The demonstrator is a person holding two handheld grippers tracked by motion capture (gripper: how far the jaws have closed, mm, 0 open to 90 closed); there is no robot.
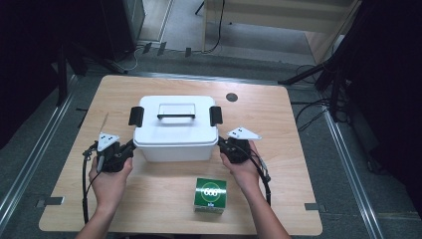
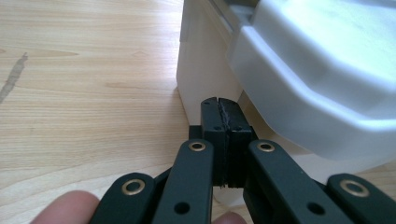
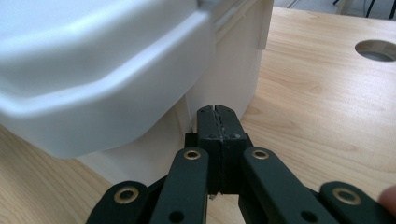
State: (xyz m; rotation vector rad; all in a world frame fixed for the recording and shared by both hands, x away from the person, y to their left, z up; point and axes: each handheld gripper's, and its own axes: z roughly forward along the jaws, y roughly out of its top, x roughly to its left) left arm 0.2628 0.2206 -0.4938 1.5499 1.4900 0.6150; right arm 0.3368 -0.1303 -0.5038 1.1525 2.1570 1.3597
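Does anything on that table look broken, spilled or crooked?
Nothing stands out. The white box sits square with its lid on, the green carton stands upright, and the table shows no spill.

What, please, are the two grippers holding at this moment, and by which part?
Nothing: both the left gripper and right gripper are shut empty beside the white box.

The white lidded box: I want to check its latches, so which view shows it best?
The high view: the white lidded box shows whole, with its lid handle and both black side latches. The left gripper view gives one blurred lid corner and wall; the right gripper view likewise, no latches.
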